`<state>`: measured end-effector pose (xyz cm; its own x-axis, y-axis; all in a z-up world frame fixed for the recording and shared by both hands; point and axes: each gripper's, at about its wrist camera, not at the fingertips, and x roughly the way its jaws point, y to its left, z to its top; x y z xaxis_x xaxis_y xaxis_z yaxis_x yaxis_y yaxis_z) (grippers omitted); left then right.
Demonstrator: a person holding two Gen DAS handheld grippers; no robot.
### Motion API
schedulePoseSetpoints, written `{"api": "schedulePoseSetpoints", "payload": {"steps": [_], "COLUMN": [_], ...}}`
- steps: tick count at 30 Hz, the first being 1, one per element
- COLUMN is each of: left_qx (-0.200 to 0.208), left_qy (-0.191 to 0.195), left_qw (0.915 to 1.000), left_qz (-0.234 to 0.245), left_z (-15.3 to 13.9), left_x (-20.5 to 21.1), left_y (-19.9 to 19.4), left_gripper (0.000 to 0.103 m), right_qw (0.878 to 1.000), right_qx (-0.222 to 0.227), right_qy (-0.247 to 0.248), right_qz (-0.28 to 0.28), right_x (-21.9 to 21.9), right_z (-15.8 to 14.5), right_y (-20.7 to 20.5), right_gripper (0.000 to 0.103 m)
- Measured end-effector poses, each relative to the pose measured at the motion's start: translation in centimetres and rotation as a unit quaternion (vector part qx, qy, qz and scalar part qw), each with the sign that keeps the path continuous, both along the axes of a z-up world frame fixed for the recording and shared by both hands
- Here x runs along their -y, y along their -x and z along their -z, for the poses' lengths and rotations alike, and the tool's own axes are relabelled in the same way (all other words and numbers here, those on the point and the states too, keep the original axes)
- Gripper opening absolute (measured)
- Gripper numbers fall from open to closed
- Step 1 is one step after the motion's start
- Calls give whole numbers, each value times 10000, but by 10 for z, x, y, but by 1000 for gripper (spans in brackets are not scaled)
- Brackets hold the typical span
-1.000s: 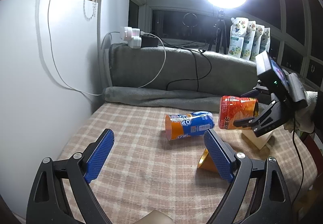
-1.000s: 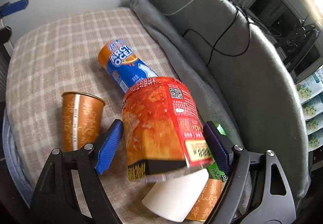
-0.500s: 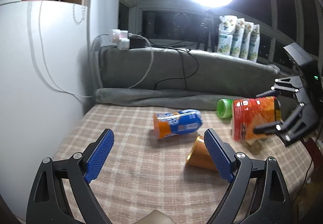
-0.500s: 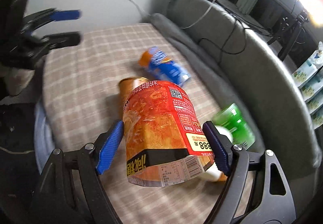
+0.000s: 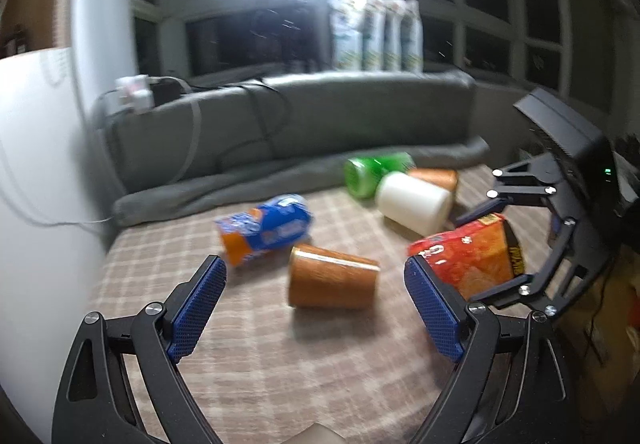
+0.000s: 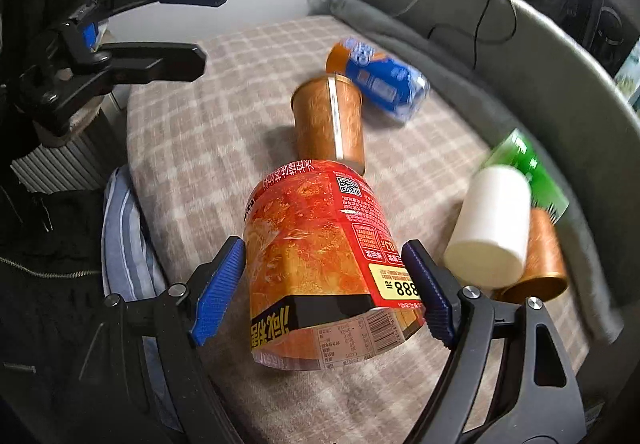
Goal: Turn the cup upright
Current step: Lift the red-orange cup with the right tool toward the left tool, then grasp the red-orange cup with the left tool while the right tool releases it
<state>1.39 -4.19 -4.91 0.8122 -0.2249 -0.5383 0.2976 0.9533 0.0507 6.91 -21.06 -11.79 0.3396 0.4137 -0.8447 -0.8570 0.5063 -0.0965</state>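
Note:
My right gripper (image 6: pixel 324 288) is shut on a red-orange noodle cup (image 6: pixel 320 264) and holds it tilted above the checked cloth; the cup also shows in the left wrist view (image 5: pixel 468 256), held by the right gripper (image 5: pixel 520 240). My left gripper (image 5: pixel 316 304) is open and empty above the cloth; it shows at the left of the right wrist view (image 6: pixel 180 28). A copper cup (image 5: pixel 332 276) lies on its side between the left gripper's fingers, farther off; it also shows in the right wrist view (image 6: pixel 330 120).
A blue-orange can (image 5: pixel 264 228), a green can (image 5: pixel 376 172), a white cup (image 5: pixel 416 202) and a second copper cup (image 5: pixel 436 176) lie on the cloth (image 5: pixel 280 356). A grey sofa back (image 5: pixel 320 116) runs behind. A white wall (image 5: pixel 36 204) stands at left.
My right gripper has swung the noodle cup lower and toward the front right of the cloth. My left gripper has moved right and tilted down, so the cups look nearer.

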Motion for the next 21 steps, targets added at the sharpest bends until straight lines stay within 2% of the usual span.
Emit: {"api": "schedulePoseSetpoints", "payload": {"steps": [7,12,17,21], "left_qx": [-404,-663,-711,-843], "left_qy": [-389,-629,-1155,-1477], "left_qw": [9947,9854,9687,9498], "left_qz": [865,1438,2078,2627], "left_z": [6,4,1,0], "left_x": [31,53,85,110], "left_y": [-11,-22,-28,-36], "left_gripper": [91,91,91,91], "right_qw": [9992,9985,9942,9844], "right_qx": [-318,-304,-190,5], "right_qy": [-188,-265,-754,-1157], "right_qz": [142,364,746,1324], "right_x": [21,34,62,99], "right_z": [9,8,-10,-21], "right_y": [-12,-14,3,25], "right_gripper": [84,86,92,92]}}
